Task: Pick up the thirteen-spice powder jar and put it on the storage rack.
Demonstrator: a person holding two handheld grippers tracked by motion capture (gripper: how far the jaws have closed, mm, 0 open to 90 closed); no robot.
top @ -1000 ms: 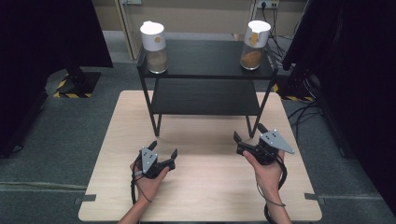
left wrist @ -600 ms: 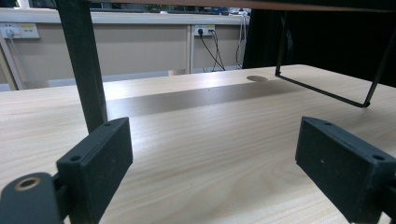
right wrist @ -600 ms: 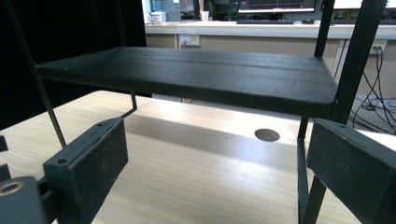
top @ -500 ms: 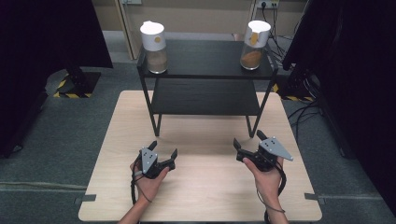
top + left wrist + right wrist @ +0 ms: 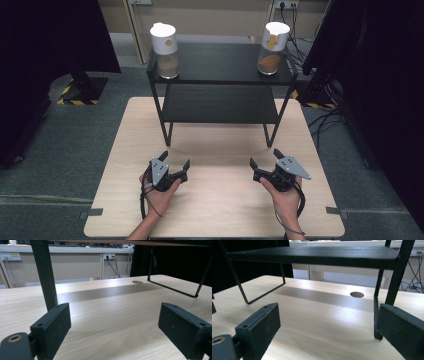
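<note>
Both grippers rested low over the near half of the tabletop [image 5: 220, 150], the left gripper [image 5: 175, 164] toward the near left corner, the right gripper [image 5: 264, 158] toward the near right, jaws spread wide and empty. Ahead stood the black two-tier rack [image 5: 220, 75], with two jars of brown powder on its top shelf: the left jar [image 5: 165, 43] and the right jar [image 5: 272, 41].

Pale smooth wood-grain table [image 5: 210, 200], matt black metal shelf rack [image 5: 220, 62], matt black plastic-looking gripper pads [image 5: 51, 330].

I can read no words or numbers anywhere — the two jars [image 5: 165, 42] [image 5: 272, 45] at my twelve o'clock carry only blurred orange marks.
</note>
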